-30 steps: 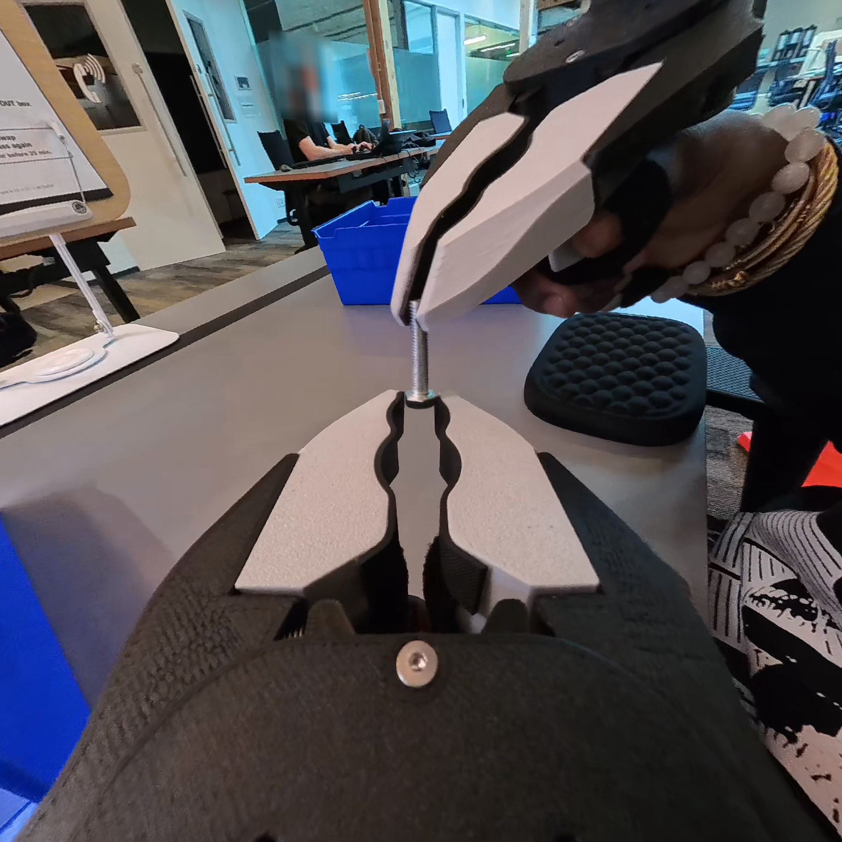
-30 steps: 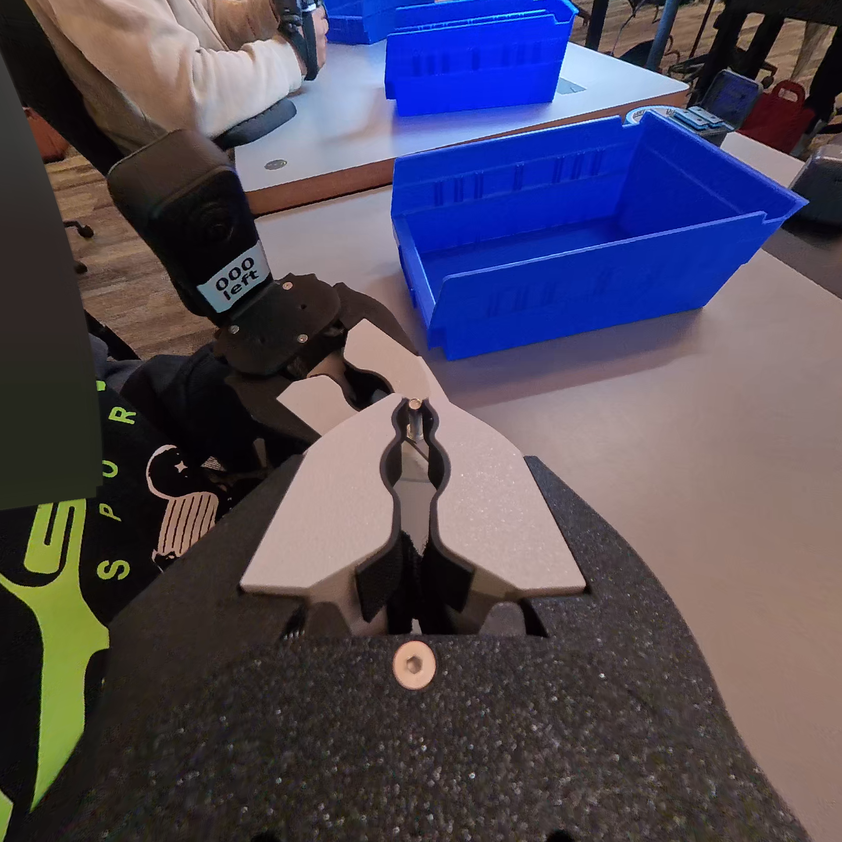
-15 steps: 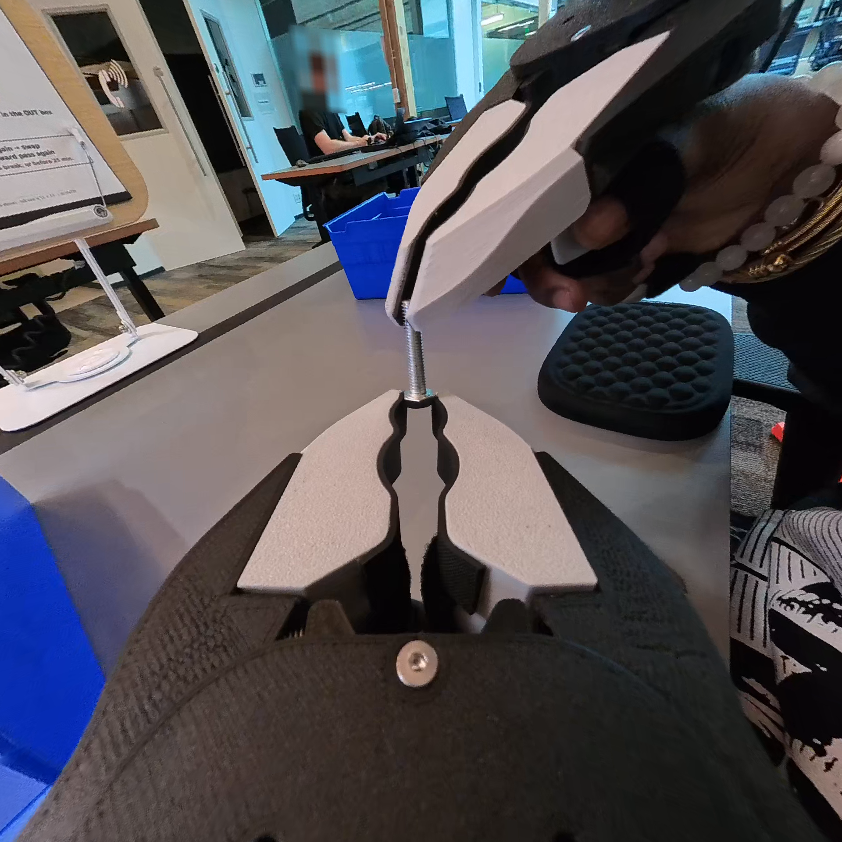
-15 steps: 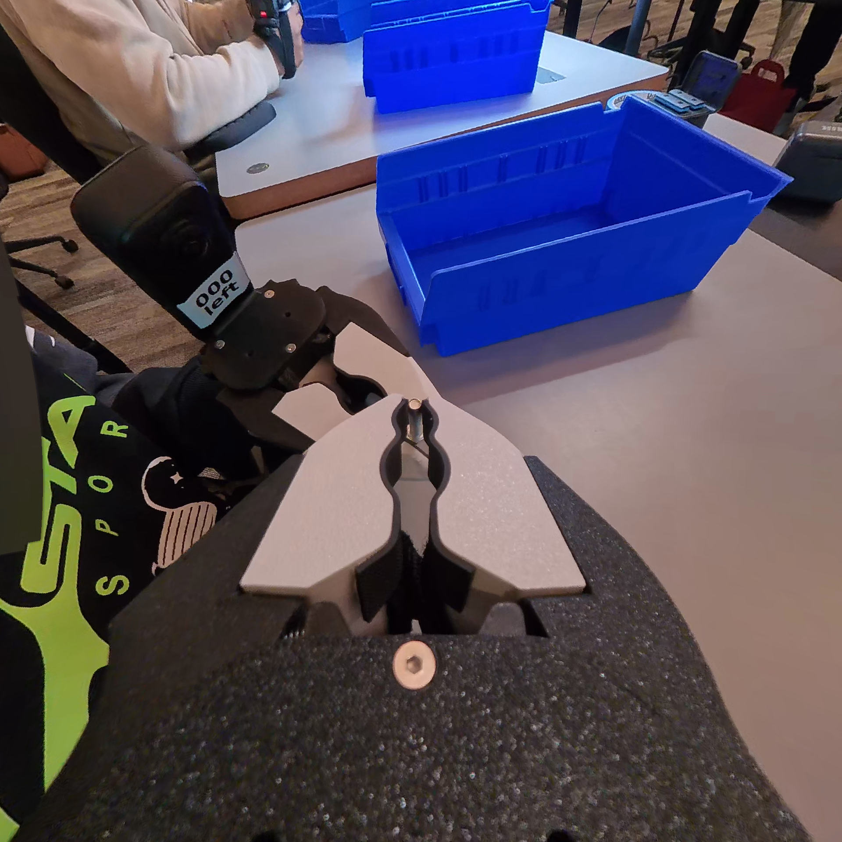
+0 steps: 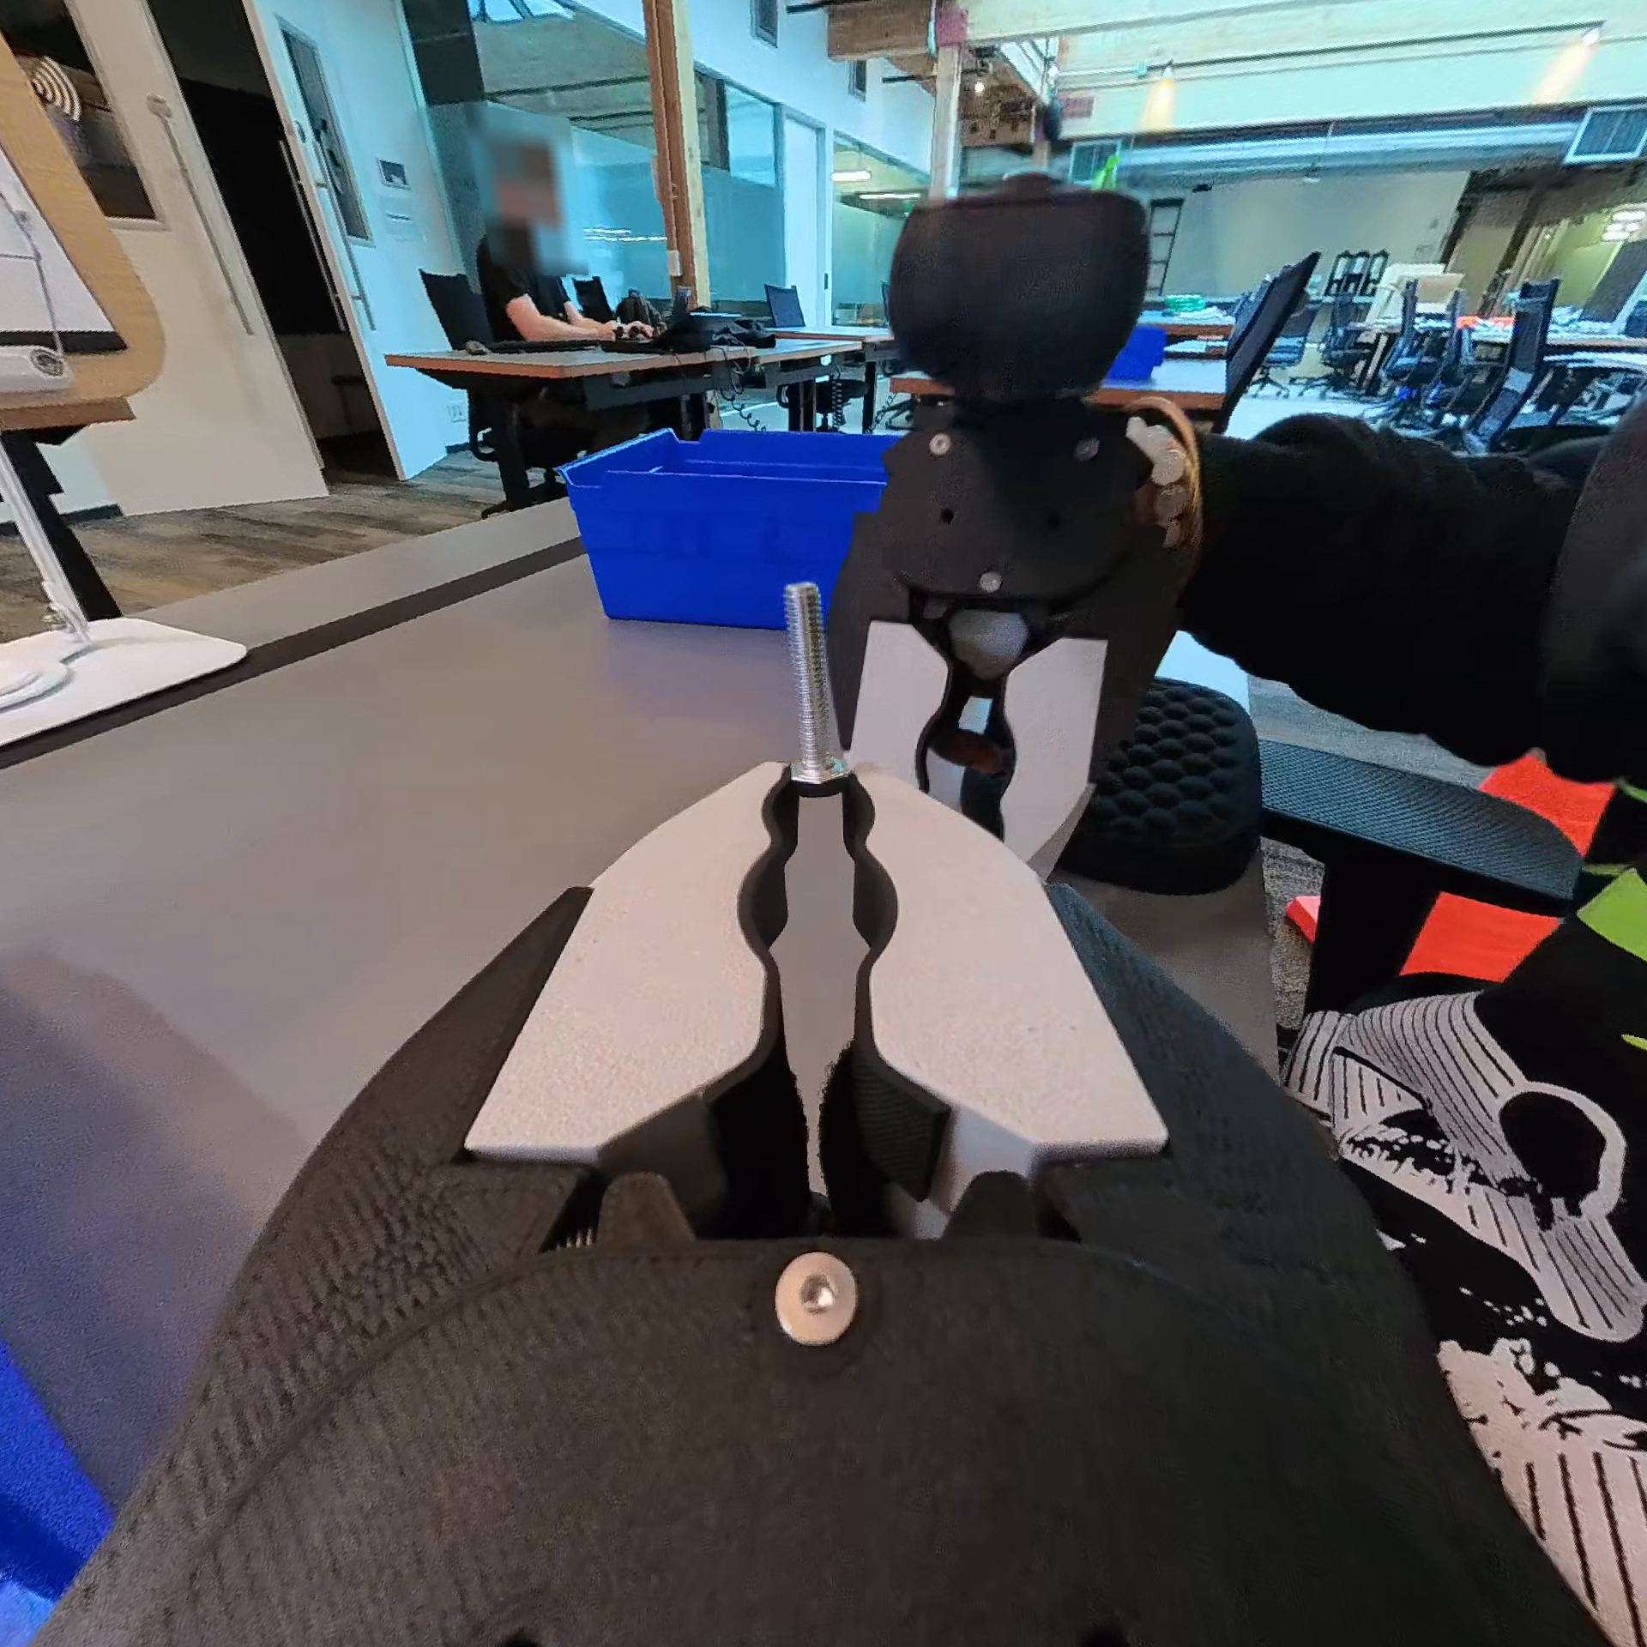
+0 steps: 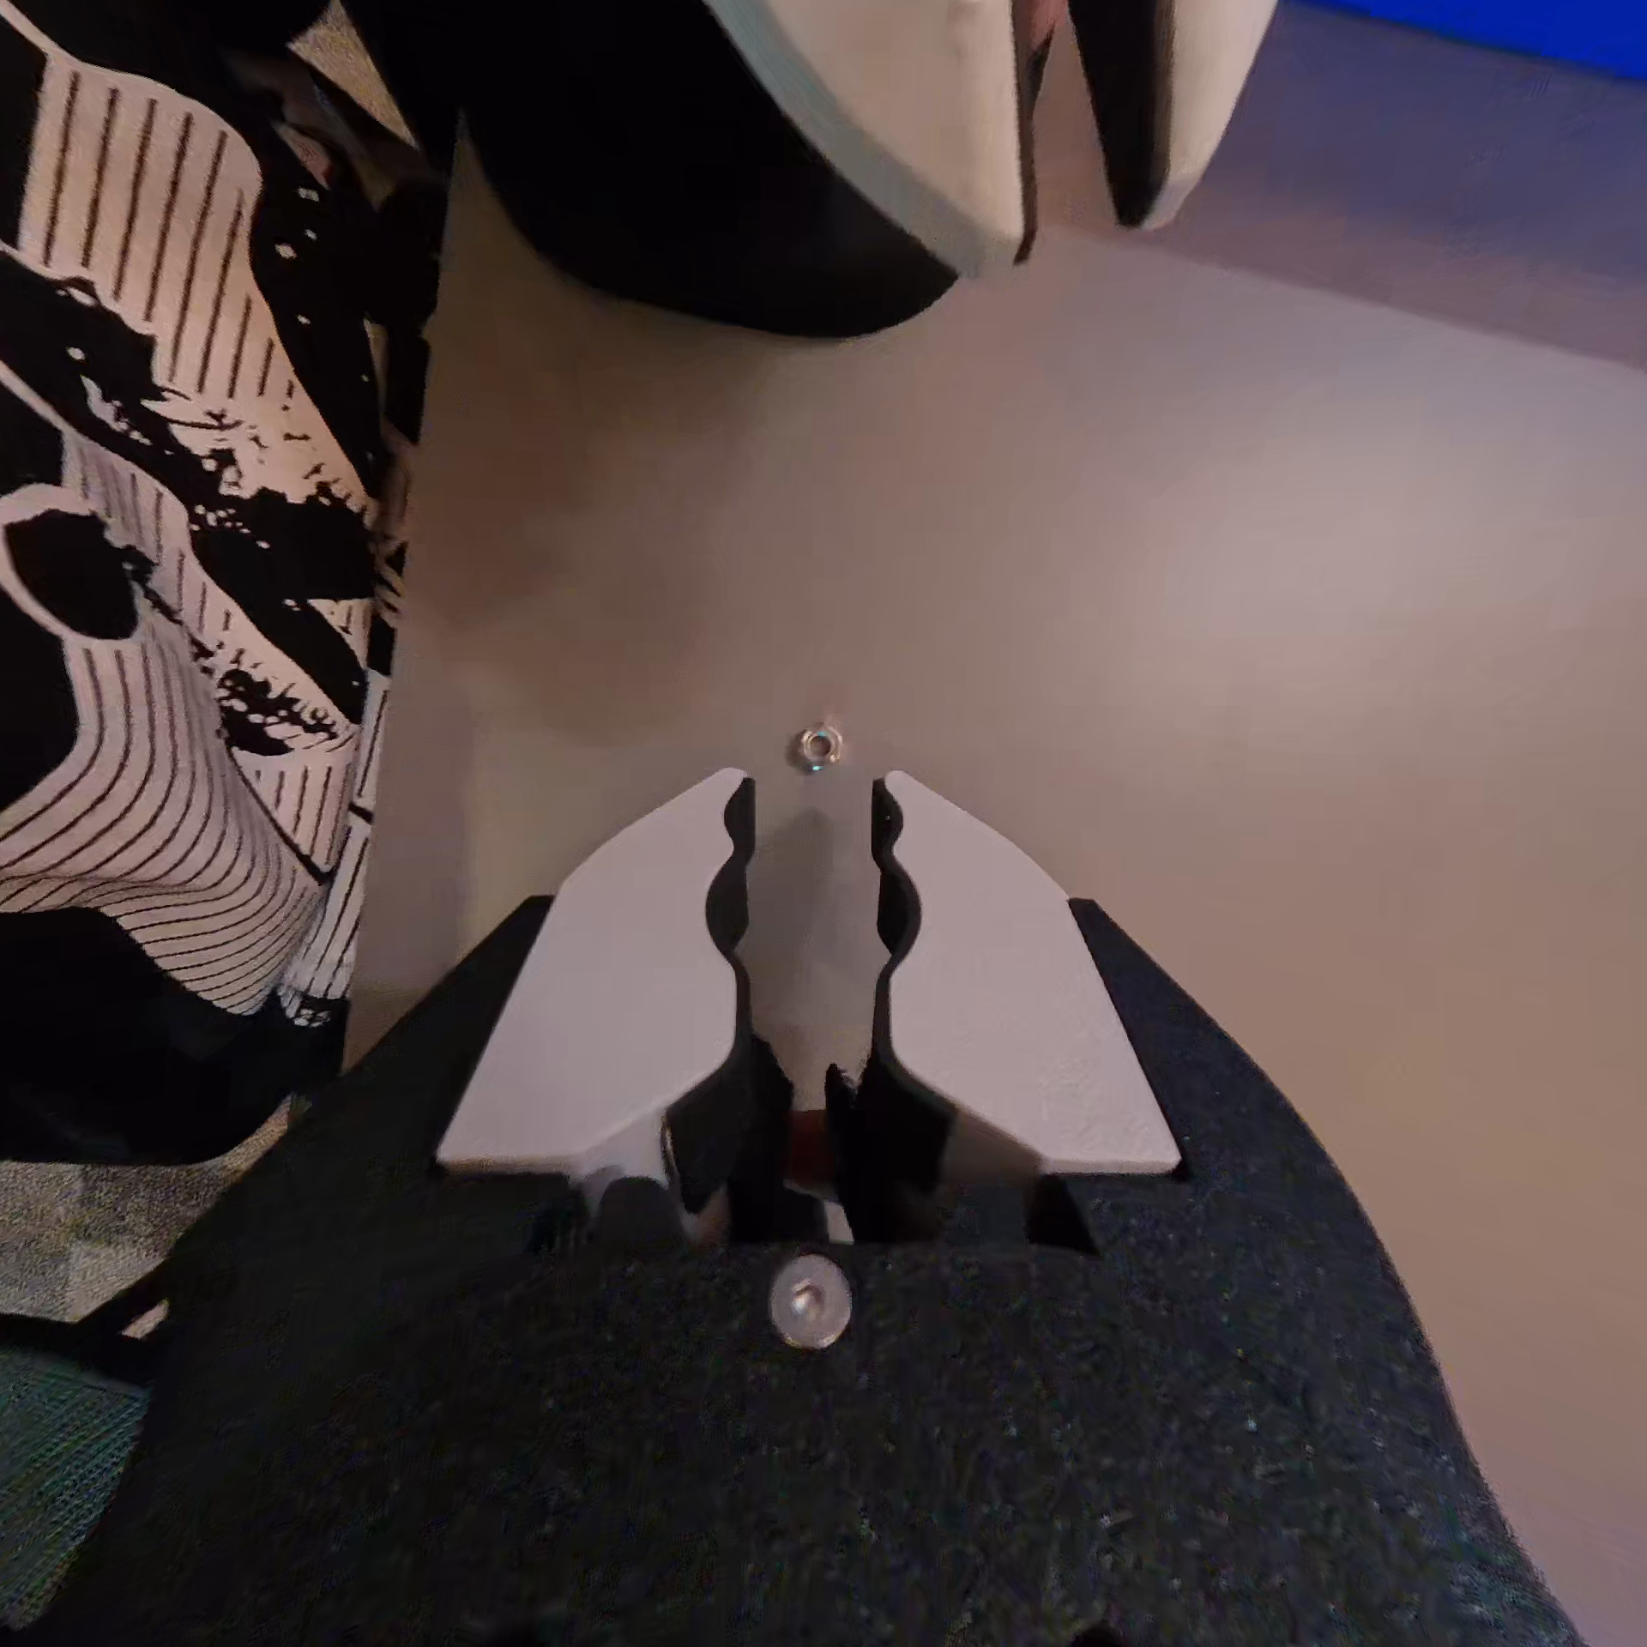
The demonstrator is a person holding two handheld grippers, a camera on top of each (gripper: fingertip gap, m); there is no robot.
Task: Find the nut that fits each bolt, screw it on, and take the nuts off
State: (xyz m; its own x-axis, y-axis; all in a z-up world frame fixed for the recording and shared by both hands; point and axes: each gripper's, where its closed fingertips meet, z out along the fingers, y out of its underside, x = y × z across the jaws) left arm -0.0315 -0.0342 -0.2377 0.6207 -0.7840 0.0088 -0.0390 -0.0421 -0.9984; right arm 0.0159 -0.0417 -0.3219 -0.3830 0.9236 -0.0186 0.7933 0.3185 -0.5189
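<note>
Upright, a bolt [image 5: 809,686] is clamped by its head in the left hand-held gripper [image 5: 818,784]; the right hand-held gripper [image 6: 813,784] is parted above a nut [image 6: 815,747] on the table [image 6: 1248,624]. Behind, the blue bin's [image 5: 713,544] contents are hidden.

In my left wrist view, bare table [image 5: 356,802] lies open at left; the blue bin [image 5: 713,544] blocks upper centre, the right gripper [image 5: 971,784] crowds the bolt [image 5: 809,686]. Nothing flanks the nut [image 6: 813,747].

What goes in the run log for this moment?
left gripper: shut on bolt, upright | right gripper: open above nut on table
</note>
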